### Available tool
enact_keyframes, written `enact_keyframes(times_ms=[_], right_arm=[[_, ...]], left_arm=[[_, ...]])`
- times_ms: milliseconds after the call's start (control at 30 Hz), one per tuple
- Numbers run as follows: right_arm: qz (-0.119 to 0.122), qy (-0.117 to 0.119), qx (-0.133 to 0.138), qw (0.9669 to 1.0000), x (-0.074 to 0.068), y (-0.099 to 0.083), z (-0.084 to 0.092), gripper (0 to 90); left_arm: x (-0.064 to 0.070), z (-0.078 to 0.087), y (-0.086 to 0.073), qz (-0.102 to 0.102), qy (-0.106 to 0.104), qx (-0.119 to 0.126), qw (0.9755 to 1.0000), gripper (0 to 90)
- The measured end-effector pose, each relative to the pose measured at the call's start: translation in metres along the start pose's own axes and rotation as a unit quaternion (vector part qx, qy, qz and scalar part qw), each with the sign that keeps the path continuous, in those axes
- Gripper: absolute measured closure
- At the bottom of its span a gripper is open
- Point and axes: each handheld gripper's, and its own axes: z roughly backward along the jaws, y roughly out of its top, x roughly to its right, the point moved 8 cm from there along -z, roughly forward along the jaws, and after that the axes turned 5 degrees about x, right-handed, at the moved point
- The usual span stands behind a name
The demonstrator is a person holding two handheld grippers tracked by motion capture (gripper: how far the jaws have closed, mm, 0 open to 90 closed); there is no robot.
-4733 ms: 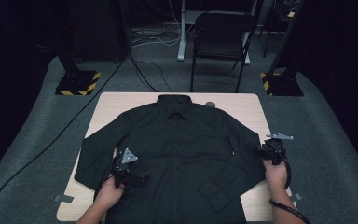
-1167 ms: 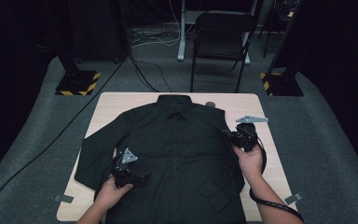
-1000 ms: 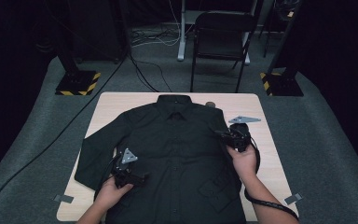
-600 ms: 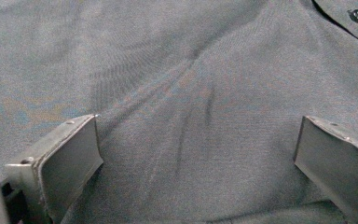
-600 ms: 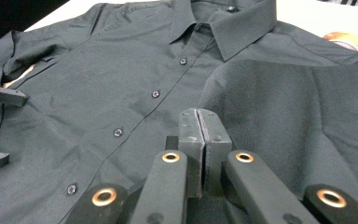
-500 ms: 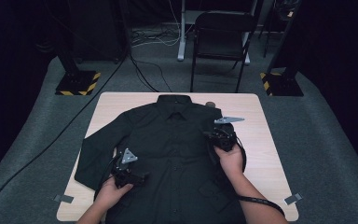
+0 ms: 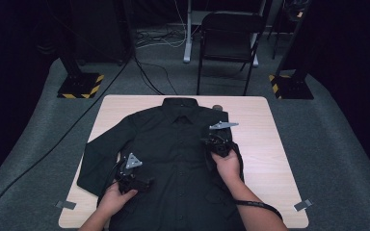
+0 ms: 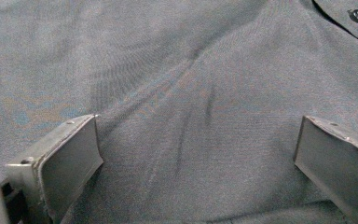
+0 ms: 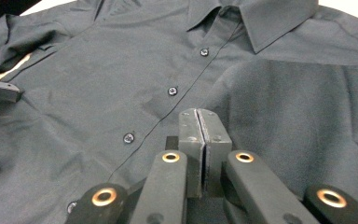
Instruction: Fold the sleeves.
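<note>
A black button-up shirt [image 7: 173, 139] lies face up on the wooden table [image 7: 274, 149], collar at the far side. My left gripper [image 7: 145, 184] rests low on the shirt's left front. Its jaws stand wide open on flat cloth [image 8: 198, 93], with nothing pinched between them. My right gripper [image 7: 208, 140] hovers over the shirt's right chest, jaws shut [image 9: 200, 114] on the right sleeve [image 9: 298, 107]. That sleeve is folded inward across the front, beside the button placket [image 9: 171, 91].
A small dark round object [image 7: 217, 107] sits at the table's far edge. Tape marks [image 7: 66, 205] [image 7: 302, 205] lie at the near corners. A black chair [image 7: 229, 43] and stands with yellow-black bases [image 7: 82, 85] are on the floor beyond. Bare wood shows right of the shirt.
My right gripper has moved left from the table's right side onto the shirt front, sinking a little and bringing the sleeve with it. The left gripper has stayed put.
</note>
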Motion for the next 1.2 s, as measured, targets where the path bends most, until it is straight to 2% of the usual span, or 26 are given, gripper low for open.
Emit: enact_keyframes(times_ms=[333, 633, 967, 1200], right_arm=[[-0.006, -0.008, -0.013, 0.9999, 0.0, -0.011, -0.024, 89.1], [-0.015, -0.015, -0.017, 0.9996, 0.001, -0.018, -0.037, 89.0], [-0.015, -0.025, -0.019, 0.9994, 0.001, -0.029, -0.051, 88.9], [0.004, -0.037, -0.015, 0.9992, -0.001, -0.038, -0.059, 79.0]], left_arm=[[0.0, 0.0, 0.0, 0.0, 0.0, 0.0, 1.0, 0.0], [0.0, 0.0, 0.0, 0.0, 0.0, 0.0, 1.0, 0.0], [0.0, 0.0, 0.0, 0.0, 0.0, -0.001, 1.0, 0.0], [0.0, 0.0, 0.0, 0.003, 0.003, -0.001, 1.0, 0.0]])
